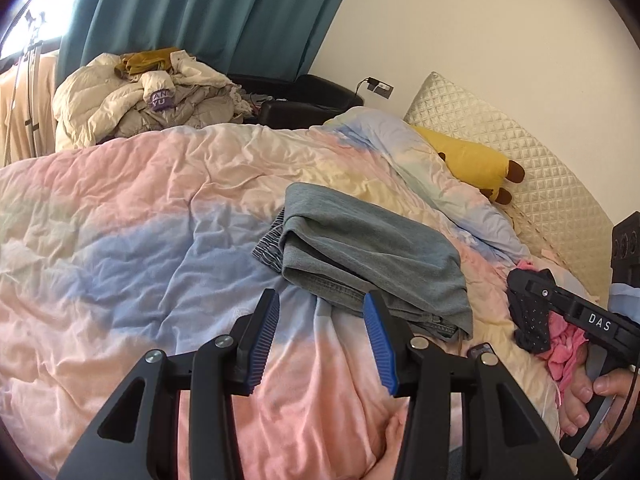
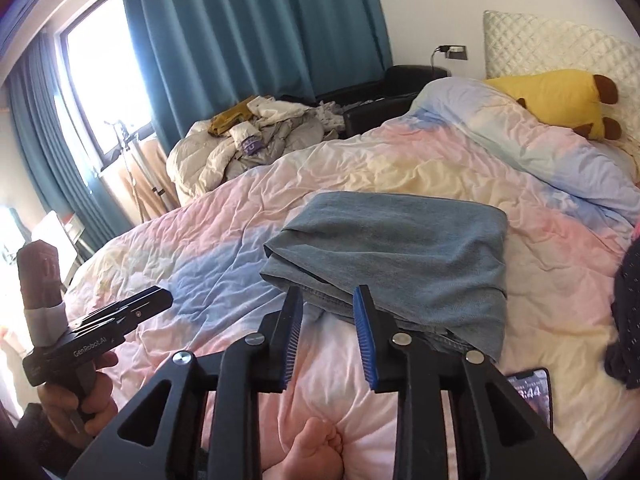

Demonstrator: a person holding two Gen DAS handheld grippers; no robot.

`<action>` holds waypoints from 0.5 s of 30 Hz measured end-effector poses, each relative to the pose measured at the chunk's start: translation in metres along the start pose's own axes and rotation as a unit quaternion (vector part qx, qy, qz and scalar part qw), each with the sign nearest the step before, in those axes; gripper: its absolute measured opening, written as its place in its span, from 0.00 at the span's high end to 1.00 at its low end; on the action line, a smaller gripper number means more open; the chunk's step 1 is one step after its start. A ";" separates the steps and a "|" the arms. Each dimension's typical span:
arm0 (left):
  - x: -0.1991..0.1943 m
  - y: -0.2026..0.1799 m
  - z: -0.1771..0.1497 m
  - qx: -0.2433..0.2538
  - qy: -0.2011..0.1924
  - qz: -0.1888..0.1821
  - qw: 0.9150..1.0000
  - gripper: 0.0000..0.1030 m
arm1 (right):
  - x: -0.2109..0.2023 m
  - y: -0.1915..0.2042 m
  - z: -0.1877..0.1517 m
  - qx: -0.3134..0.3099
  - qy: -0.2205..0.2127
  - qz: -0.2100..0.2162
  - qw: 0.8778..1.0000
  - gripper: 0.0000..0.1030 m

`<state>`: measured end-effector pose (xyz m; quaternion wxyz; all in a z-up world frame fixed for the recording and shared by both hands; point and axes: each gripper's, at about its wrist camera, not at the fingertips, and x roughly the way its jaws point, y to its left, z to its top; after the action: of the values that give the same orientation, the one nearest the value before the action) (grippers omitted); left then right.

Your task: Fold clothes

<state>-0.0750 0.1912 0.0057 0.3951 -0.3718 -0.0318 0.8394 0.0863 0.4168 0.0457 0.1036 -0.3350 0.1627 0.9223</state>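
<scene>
Matte black two-finger left gripper (image 1: 320,312) with ribbed blue pads (image 1: 264,340), silver screws, right gripper (image 2: 326,308) built alike, white "DAS" lettering printed

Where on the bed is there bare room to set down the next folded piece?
Free: the wide duvet stretch left of the grey folded stack, up toward the cream jacket pile. Crowded: right of the stack, with dark and pink clothes and a phone.
</scene>
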 end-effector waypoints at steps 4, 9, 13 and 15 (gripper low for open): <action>0.038 0.018 0.011 -0.002 0.002 0.003 1.000 0.56 | 0.053 0.004 0.024 -0.042 0.045 0.037 0.997 0.64; 0.089 0.029 0.019 0.025 0.015 0.004 1.000 0.56 | 0.121 0.010 0.044 -0.087 0.089 0.066 0.990 0.62; 0.124 0.036 0.019 0.040 0.027 0.002 0.999 0.56 | 0.168 0.019 0.057 -0.137 0.110 0.075 0.982 0.61; 0.139 0.039 0.019 0.045 0.031 0.007 0.998 0.56 | 0.188 0.025 0.063 -0.165 0.112 0.074 0.977 0.62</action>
<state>-0.1696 0.2643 -0.0775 0.4066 -0.3796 0.0209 0.8308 -0.0998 0.4323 -0.0249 -0.0404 -0.4359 0.0432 0.8981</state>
